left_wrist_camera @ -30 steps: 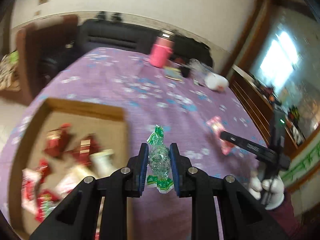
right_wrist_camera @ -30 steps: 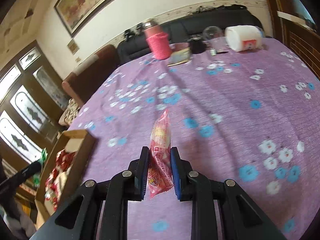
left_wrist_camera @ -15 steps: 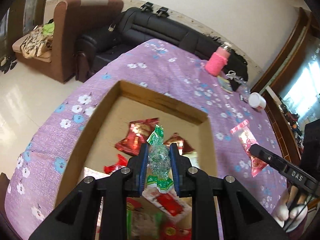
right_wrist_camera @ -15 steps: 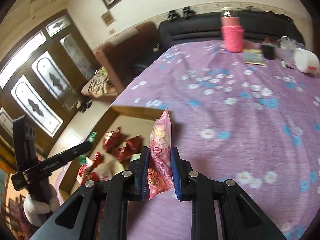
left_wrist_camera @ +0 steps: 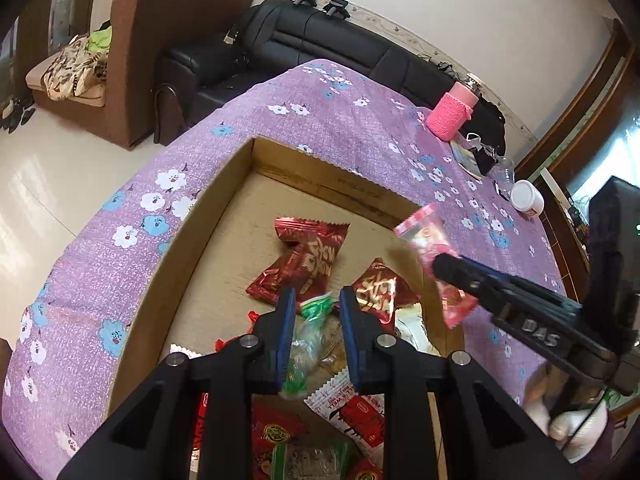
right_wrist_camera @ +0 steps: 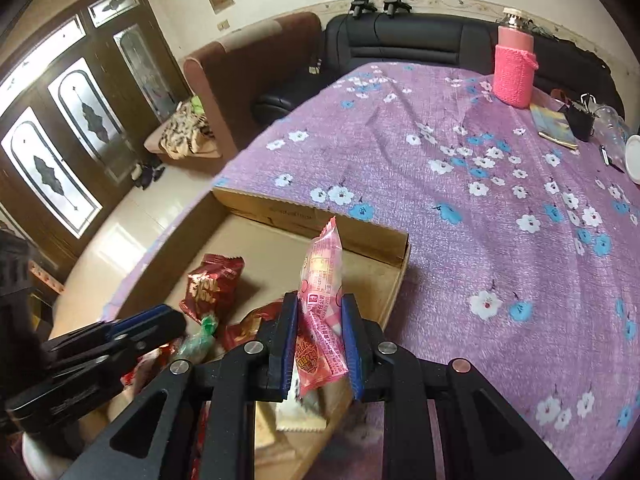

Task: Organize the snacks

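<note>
An open cardboard box [left_wrist_camera: 224,196] holds several red and white snack packets [left_wrist_camera: 308,260]; it also shows in the right wrist view [right_wrist_camera: 360,240]. My left gripper [left_wrist_camera: 316,312] is over the box, its jaws parted, with a green-ended clear candy [left_wrist_camera: 308,336] loose between them. My right gripper [right_wrist_camera: 318,320] is over the box's right side, jaws slightly apart around a pink snack packet [right_wrist_camera: 322,288]. The pink packet also shows in the left wrist view [left_wrist_camera: 428,244].
The box sits on a purple flowered tablecloth [right_wrist_camera: 480,200]. A pink bottle [right_wrist_camera: 514,72], a booklet, keys and a white tub [left_wrist_camera: 528,200] stand at the far end. Sofas stand beyond the table.
Both grippers moved further over the box and lower. The left jaws have widened around the green candy, and the right jaws have loosened on the pink packet.
</note>
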The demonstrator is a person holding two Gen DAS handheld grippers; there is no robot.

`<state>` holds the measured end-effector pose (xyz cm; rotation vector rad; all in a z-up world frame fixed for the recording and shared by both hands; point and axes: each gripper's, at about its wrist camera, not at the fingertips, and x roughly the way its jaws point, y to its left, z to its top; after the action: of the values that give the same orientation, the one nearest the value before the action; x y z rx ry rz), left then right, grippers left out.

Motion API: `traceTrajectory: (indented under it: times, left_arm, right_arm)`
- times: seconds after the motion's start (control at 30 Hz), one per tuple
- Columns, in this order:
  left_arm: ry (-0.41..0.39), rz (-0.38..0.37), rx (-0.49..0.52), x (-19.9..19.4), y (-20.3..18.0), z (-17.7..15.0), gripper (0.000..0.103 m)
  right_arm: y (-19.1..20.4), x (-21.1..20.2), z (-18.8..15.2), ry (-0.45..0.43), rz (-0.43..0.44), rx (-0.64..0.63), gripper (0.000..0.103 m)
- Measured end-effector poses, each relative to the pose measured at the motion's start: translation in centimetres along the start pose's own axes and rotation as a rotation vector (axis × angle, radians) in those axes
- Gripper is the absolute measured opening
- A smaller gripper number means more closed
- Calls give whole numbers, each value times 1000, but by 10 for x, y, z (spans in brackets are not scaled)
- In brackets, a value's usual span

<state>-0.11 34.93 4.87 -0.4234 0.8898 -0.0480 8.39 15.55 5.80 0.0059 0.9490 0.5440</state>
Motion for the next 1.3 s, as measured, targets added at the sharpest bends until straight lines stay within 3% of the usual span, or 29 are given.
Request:
traceTrajectory:
  times: [0.13, 0.23, 0.4, 0.53, 0.6, 0.67, 0.73, 0.8, 0.87, 1.3]
  left_arm:
    - [-10, -19, -20, -4, 3, 0, 39]
    - [-34, -48, -39, -16, 3, 0, 47]
    - [-106, -65, -31, -44, -6, 0, 58]
    - [-181, -37, -8, -68, -17, -6, 66]
    - [-229, 30, 13, -79, -26, -11, 70]
    - [-304, 162, 51, -92, -40, -18, 78]
    - [-402, 309, 80, -107, -58, -27, 92]
    - [-476, 376, 87, -117, -69, -36, 102]
    - [-521, 404, 93, -126, -78, -46, 103]
    - [-394, 439, 165, -110, -109, -72, 103]
  right_arm:
    - [-1, 10, 0, 1, -10, 2, 27]
    - [-4, 9, 0, 1, -3, 19, 38]
    - [-15, -19, 0, -62, -7, 54, 42]
    - [-24, -51, -9, -119, -19, 81, 48]
    - [-26, -67, -19, -147, -26, 92, 49]
    - [-27, -80, -31, -168, -27, 101, 50]
    - [-26, -89, -42, -181, -30, 104, 50]
    - [-24, -97, -55, -195, -45, 105, 52]
    - [-22, -104, -67, -205, -52, 111, 55]
    - [-3, -124, -115, -219, -86, 73, 62]
